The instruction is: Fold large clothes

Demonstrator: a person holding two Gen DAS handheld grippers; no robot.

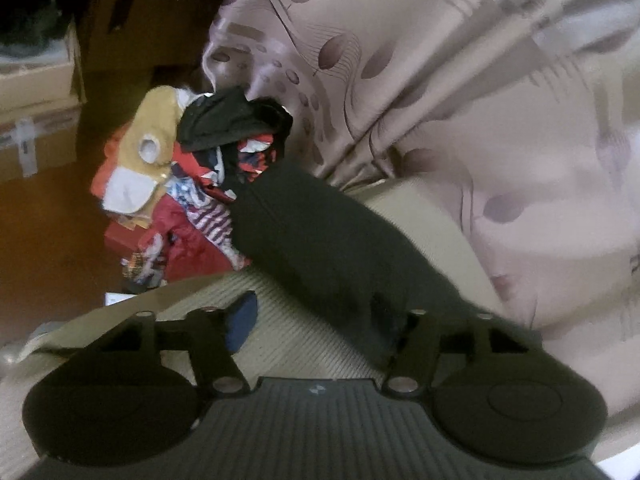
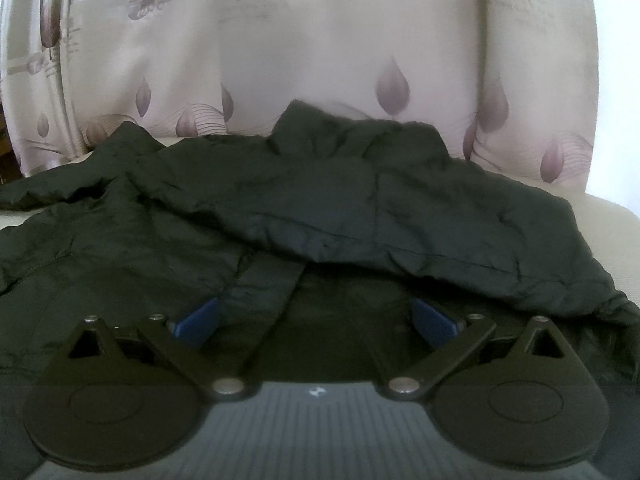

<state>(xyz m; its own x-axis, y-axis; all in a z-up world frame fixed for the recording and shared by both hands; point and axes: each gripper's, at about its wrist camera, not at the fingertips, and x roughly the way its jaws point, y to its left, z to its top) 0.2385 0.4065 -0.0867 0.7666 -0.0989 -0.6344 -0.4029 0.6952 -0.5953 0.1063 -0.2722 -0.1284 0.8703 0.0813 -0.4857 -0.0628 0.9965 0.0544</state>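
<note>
Spread blue-padded fingers of the right gripper are seen empty over a crumpled, partly folded black jacket, further folds judged outstanding, while the left gripper, fingers parted, is empty beside its sleeve.

The left wrist view looks down along its gripper from close above the ribbed cream cushion, tilted – a pile of clothes at ten o'clock, the leaf-print curtain from twelve to three. The right wrist view sits low and level, facing the same curtain at twelve – very near the dark jacket. Both share jacket, curtain and cushion.
</note>
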